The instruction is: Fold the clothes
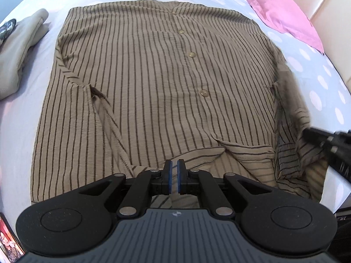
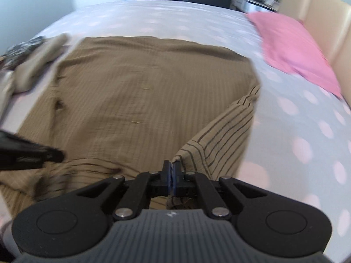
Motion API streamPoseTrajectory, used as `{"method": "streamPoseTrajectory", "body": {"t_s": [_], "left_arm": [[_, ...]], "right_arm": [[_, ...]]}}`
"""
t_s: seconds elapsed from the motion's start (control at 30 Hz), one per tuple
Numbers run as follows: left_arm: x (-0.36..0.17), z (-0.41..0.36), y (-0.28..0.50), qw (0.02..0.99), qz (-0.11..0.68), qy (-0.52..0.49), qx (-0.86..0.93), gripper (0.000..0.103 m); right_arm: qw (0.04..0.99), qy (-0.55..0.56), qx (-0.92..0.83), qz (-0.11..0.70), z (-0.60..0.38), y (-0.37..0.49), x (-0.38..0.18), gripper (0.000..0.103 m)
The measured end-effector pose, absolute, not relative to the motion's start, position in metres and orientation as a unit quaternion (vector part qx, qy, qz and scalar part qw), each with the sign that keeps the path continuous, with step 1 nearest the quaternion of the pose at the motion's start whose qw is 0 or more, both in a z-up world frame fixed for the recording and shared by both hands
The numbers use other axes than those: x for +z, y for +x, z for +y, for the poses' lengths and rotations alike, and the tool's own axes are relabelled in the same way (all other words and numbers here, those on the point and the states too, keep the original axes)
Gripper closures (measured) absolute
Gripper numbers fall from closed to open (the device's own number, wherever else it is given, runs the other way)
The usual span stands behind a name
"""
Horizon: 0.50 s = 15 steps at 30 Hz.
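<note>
Pinching a fold of the shirt [image 2: 136, 83] near its right edge, my right gripper [image 2: 172, 171] lifts striped cloth off the bed [image 2: 296, 120]. My left gripper [image 1: 174, 168] sits at the near hem with its jaws almost together; whether cloth is caught between them I cannot tell. A pink pillow [image 1: 283, 8] lies beyond, and folded clothes [image 1: 19, 48] lie at left.
</note>
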State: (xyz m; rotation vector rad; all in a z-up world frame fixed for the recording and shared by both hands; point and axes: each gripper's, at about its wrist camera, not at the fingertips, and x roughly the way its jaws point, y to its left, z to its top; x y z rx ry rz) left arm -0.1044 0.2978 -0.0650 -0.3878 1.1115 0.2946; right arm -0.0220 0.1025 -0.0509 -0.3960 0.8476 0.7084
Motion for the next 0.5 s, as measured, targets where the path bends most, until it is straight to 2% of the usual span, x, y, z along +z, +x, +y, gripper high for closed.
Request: {"method": "streamPoseTrajectory", "body": {"t_s": [0.5], "left_arm": [[-0.077, 0.318, -0.116, 0.810, 0.527, -0.212, 0.148, 0.102]], "right_arm": [[0.751, -0.274, 0.453, 0.394, 0.160, -0.075, -0.090, 0.101]]}}
